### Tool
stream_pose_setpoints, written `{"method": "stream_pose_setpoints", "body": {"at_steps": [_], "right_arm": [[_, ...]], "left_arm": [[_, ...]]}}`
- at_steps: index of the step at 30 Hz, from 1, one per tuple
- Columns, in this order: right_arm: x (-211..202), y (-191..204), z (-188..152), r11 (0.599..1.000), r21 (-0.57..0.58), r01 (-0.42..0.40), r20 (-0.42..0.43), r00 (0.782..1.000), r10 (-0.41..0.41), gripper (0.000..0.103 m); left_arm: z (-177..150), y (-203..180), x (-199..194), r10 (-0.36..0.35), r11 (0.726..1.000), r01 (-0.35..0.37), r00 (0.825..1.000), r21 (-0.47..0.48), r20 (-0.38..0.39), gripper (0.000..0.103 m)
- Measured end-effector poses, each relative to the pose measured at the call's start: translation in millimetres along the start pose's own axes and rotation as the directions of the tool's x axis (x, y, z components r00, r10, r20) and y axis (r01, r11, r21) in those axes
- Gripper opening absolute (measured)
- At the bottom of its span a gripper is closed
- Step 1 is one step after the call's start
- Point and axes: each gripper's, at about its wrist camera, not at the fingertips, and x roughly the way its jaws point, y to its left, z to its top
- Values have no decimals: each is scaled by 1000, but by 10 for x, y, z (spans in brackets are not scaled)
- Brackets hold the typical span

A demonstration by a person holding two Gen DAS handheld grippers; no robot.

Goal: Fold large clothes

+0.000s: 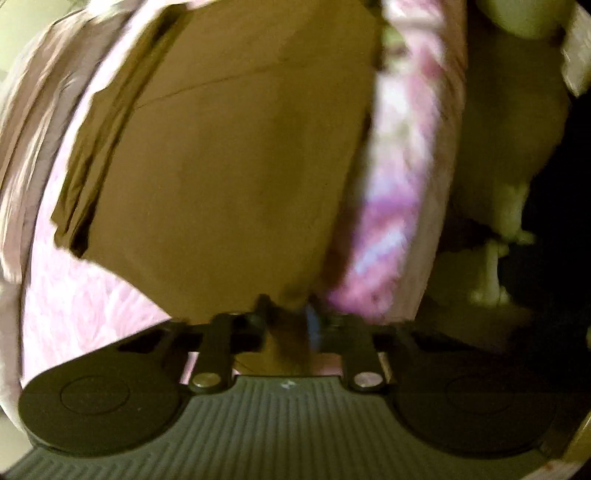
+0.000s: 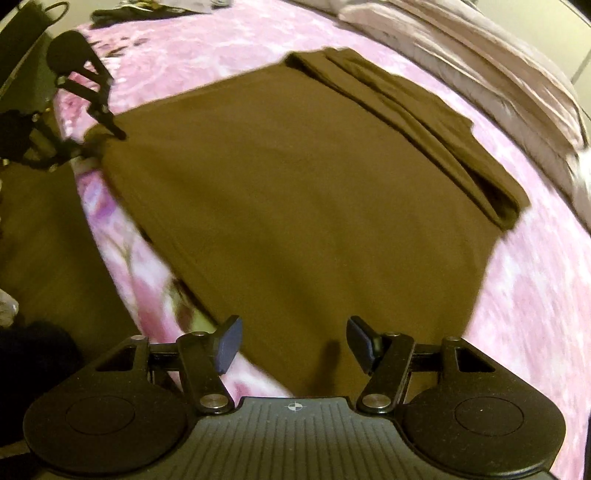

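Observation:
A large brown garment (image 1: 229,184) lies spread flat on a pink patterned bedspread (image 1: 92,314). My left gripper (image 1: 288,312) is shut on a bunched bit of the garment's near edge, close to the bed's side. In the right wrist view the same brown garment (image 2: 295,184) fills the middle, with a folded-over strip (image 2: 424,122) along its far right side. My right gripper (image 2: 295,343) stands open just above the garment's near edge, nothing pressed between its pads. The left gripper (image 2: 107,142) shows at the upper left, at the garment's left corner.
The pink bedspread (image 2: 535,295) reaches beyond the garment on the right. Pale rumpled bedding (image 2: 480,55) lies along the far right. The bed's edge runs down the left, with brown floor (image 2: 44,240) below it. Dark items (image 2: 129,14) sit at the far end.

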Motion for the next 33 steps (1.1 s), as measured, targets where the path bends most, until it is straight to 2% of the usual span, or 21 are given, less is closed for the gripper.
{"method": "stream_pose_setpoints", "body": {"at_steps": [3, 6, 7, 9, 13, 15, 17, 20, 23, 27, 30, 33], "right_arm": [[23, 214, 105, 994, -104, -40, 71, 996, 47, 63], [139, 408, 158, 976, -213, -39, 86, 995, 59, 65], [187, 431, 152, 973, -231, -27, 81, 996, 47, 65], [266, 401, 95, 966, -257, 36, 60, 998, -21, 65], [196, 76, -168, 954, -243, 173, 28, 985, -172, 60], [169, -144, -401, 940, -254, 226, -23, 971, -239, 44], [141, -346, -606, 932, -264, 249, -69, 959, -276, 35], [64, -483, -742, 926, -297, 234, -90, 958, -272, 0], [-86, -465, -712, 921, -335, 200, -81, 968, -239, 0], [-348, -397, -636, 924, -345, 166, -72, 977, -202, 0], [-623, -329, -638, 932, -341, 122, -84, 984, -159, 0], [-900, -257, -731, 943, -328, 51, -131, 986, -99, 0]], "left_arm": [[23, 315, -130, -8, 980, 13, 1000, -199, 24, 8], [24, 696, -266, -30, 920, 54, 997, -388, 67, 7], [23, 810, -313, -32, 899, 66, 996, -433, 87, 7], [28, 953, -372, -34, 879, 79, 994, -471, 104, 7], [35, 1030, -428, -30, 886, 76, 994, -458, 107, 7], [40, 994, -422, -37, 895, 80, 994, -439, 106, 7], [38, 929, -374, -43, 905, 79, 995, -418, 96, 7], [12, 858, -310, -62, 913, 86, 995, -400, 73, 7], [1, 747, -352, -78, 927, 91, 996, -364, 49, 5], [-48, 625, -616, -86, 931, 95, 995, -353, 42, 3], [-77, 568, -852, -86, 922, 92, 996, -376, 32, 3], [-116, 410, -1110, -136, 907, 132, 991, -399, 20, 3]]}}
